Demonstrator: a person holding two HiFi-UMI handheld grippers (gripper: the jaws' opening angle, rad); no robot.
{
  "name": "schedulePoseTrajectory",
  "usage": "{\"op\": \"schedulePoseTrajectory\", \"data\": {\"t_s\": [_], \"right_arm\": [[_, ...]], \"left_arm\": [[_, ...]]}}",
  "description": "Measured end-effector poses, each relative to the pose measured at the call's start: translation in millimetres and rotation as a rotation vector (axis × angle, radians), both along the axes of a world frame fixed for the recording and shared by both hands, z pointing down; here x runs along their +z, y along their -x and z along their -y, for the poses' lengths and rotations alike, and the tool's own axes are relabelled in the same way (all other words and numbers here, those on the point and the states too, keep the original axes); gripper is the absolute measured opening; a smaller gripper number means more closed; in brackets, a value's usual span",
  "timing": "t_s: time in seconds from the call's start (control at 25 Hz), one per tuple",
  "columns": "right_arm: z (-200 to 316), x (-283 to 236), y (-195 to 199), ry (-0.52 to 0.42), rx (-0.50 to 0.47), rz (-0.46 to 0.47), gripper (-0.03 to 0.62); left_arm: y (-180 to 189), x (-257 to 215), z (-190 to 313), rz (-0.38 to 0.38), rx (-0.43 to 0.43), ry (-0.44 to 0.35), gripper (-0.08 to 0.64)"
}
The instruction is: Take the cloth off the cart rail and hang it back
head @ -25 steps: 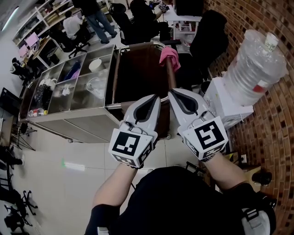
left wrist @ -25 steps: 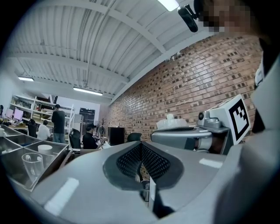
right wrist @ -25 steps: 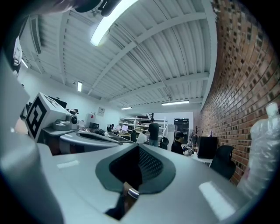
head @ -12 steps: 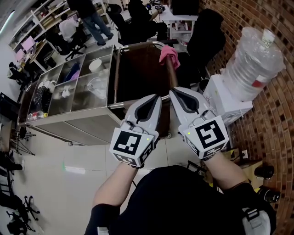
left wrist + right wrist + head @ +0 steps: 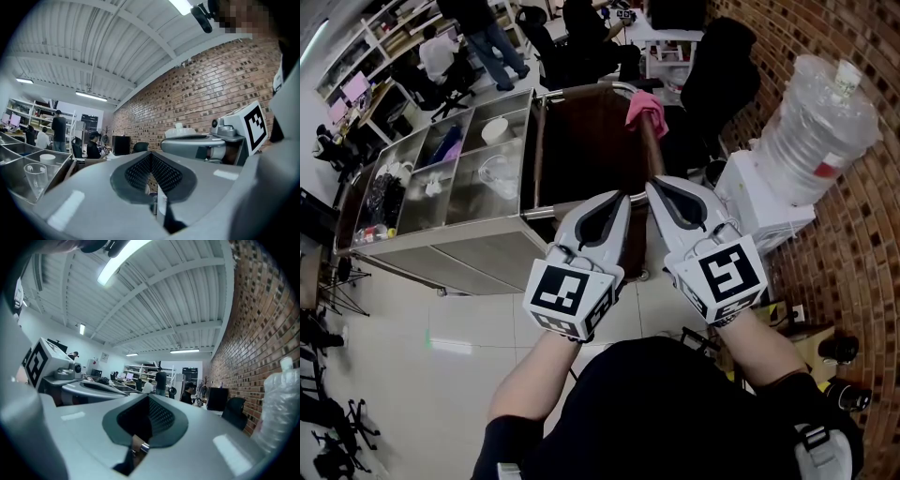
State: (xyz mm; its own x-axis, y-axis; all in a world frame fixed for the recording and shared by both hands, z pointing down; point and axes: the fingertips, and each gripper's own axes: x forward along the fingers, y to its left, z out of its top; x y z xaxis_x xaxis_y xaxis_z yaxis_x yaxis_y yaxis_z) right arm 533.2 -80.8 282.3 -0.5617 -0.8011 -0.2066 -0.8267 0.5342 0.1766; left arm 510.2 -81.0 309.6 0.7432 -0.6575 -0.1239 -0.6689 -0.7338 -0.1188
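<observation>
A pink cloth point(image 5: 646, 111) hangs bunched over the right-hand rail point(image 5: 649, 150) of the steel cart point(image 5: 469, 246), far from me. Both grippers are held side by side in front of my body, short of the cart's near end and well away from the cloth. In the head view my left gripper point(image 5: 620, 198) has its jaws together with nothing between them, and my right gripper point(image 5: 652, 185) is likewise shut and empty. The cloth is in neither gripper view: the left gripper point(image 5: 151, 155) and the right gripper point(image 5: 149, 397) both look level across the room.
The cart's top holds steel compartments with a glass point(image 5: 497, 174), a bowl point(image 5: 494, 131) and small items. A large water bottle point(image 5: 821, 129) on a white dispenser stands right, by the brick wall point(image 5: 862, 244). Office chairs and people point(image 5: 492, 37) are beyond the cart.
</observation>
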Motion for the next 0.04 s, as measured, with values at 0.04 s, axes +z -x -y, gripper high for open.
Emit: {"op": "schedulePoseTrajectory", "data": {"t_s": [0.04], "right_arm": [[0.6,-0.6,0.8,-0.009,-0.002,0.0,0.0]], "left_arm": [[0.8,0.4,0.3,0.0,0.0,0.001,-0.011]]}}
